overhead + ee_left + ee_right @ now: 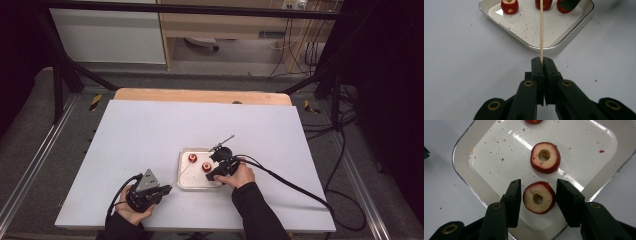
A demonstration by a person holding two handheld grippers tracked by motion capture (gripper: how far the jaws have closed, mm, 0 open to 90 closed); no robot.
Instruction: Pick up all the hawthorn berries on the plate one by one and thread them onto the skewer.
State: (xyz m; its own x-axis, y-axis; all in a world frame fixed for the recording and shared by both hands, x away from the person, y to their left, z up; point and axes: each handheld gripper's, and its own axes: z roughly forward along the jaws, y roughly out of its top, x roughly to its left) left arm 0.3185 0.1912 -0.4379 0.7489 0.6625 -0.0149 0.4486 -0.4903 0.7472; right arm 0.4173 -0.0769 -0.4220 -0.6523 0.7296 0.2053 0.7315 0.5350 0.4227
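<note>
Black right tongs (538,192) stand half open around a cored red fruit (539,197) at the near edge of the tray (461,155). One jaw stands on each side of the fruit, with a thin gap on both sides, so the pads do not press on it. Its cut face and core hole point up at the camera. A second cored fruit (545,157) lies just beyond it toward the tray's middle, hole also up, and a third (533,121) shows at the far rim. Bare white tray floor, dotted with crumbs, lies open to the left of the fruits.

From the left gripper view, the left tongs (541,62) are clamped tight on a thin wooden skewer (541,30). Its long axis runs straight away from the jaws, over the tray's near rim and above its floor, toward the fruits at the far side. Three fruits sit along that far side.

From the high view, the tray (184,184) lies near the middle of the white table (150,130), closer to the person's edge. The left hand (132,210) rests near the front edge, left of the tray, and the right hand (240,175) lies at the tray's right rim. Wide bare table spreads behind and to both sides.
</note>
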